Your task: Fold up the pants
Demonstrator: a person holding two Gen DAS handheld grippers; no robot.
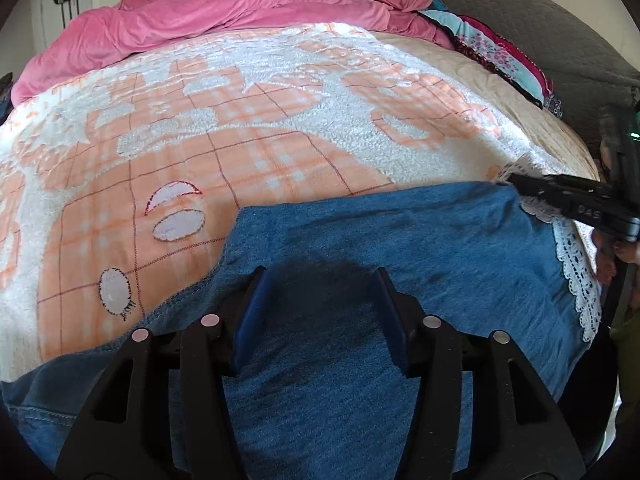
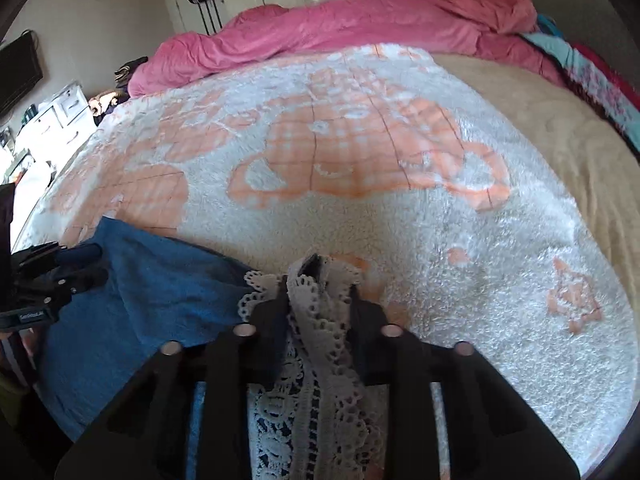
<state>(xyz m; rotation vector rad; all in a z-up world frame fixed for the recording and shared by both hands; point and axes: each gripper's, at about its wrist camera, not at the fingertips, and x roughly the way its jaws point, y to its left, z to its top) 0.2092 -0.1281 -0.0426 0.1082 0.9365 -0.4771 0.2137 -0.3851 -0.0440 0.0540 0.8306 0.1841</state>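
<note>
Blue denim pants [image 1: 360, 240] are spread on the bed's blanket [image 1: 240, 128]. Angled down over them, the left hand-held gripper [image 1: 320, 284] is held spread, gripping nothing. At their right end, the white lace hem [image 2: 316, 320] is pinched by the right hand-held gripper [image 2: 318, 280].

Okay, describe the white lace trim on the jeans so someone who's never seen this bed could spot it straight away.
On the peach-and-white fleece blanket covering the bed, blue denim pants lie at the near edge. The lace trim runs along their hem, bunched between the right gripper. It is the only openwork white fabric, scalloped and full of holes, unlike the fuzzy blanket.
</note>
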